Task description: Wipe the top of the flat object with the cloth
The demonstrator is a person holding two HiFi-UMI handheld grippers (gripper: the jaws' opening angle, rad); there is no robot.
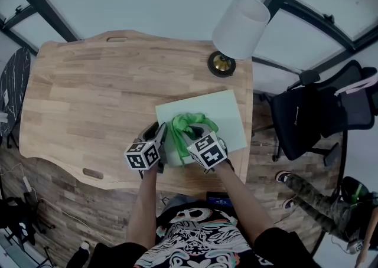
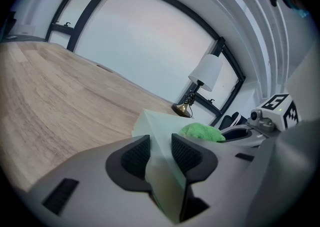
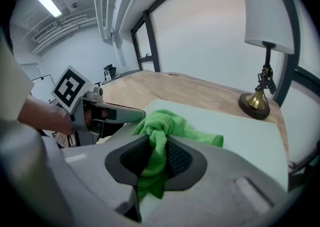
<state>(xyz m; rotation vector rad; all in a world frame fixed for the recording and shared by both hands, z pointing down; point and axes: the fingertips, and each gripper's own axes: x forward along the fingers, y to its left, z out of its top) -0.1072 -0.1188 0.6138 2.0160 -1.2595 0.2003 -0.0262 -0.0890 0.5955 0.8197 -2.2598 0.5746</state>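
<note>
Judging by its thinness, the sheet (image 1: 221,113) by the table's (image 1: 88,95) front right edge looks light, bendy and slide-prone, so the left gripper (image 2: 160,153) clamps its near-left corner while the right gripper (image 3: 157,153) pinches the soft, bunched cloth (image 3: 172,123) lying on it.

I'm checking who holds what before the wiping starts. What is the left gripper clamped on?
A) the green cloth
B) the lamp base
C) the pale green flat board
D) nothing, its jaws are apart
C: in the left gripper view, the left gripper has its jaws closed on the near edge of the pale green flat board, while the green cloth is pinched in the right gripper.
</note>
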